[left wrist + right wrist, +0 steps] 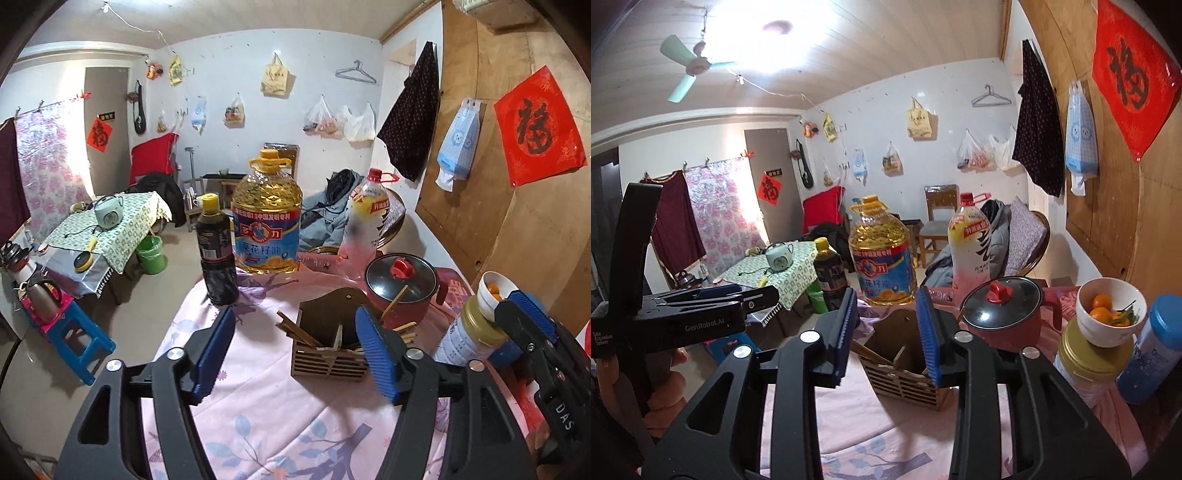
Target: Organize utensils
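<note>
Both the left tongs (295, 354) and right tongs (886, 332) hang released and empty above the chopstick holder (328, 347), apparently between pickups; next, grasp another chopstick.

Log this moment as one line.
left gripper: open, empty | right gripper: open, empty | wooden holder: upright on pink cloth, chopsticks inside | red pot: lid on, behind holder

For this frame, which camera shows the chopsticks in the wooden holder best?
The left wrist view: the chopsticks stick out on both sides of the wooden holder, with one leaning on the red pot. In the right wrist view, the right gripper covers most of the holder, leaving only a few sticks showing.
</note>
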The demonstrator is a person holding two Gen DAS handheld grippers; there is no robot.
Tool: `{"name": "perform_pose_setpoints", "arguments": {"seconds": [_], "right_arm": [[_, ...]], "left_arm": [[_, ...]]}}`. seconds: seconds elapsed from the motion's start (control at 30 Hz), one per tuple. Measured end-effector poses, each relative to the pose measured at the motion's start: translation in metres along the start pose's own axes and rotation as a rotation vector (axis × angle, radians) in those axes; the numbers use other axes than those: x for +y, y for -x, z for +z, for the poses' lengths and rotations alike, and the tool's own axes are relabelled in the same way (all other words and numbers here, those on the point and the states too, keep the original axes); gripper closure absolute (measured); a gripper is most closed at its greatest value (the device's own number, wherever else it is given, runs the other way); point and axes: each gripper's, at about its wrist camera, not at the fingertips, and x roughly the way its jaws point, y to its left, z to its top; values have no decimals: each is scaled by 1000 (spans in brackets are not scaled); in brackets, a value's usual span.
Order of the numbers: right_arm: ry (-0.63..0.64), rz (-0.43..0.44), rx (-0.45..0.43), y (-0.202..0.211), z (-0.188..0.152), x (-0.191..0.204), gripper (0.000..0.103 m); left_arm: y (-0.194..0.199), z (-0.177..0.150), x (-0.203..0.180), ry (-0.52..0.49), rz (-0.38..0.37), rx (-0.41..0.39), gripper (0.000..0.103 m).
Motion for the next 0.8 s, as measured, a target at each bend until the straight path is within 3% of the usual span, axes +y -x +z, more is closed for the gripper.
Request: {"name": "perform_pose_setpoints", "arguments": {"seconds": [0.27,0.43,0.8], "right_arm": [[-79,-59,-27,36,0,2,51],[-121,-118,21,44,-14,9,43],[-157,-274,158,58,-61,49,25]], "left_arm": [[37,-8,1,-16,5,-35,14],[46,-19,12,-15,-10,-8,12],[60,-79,53,-2,8,94,8]]}}
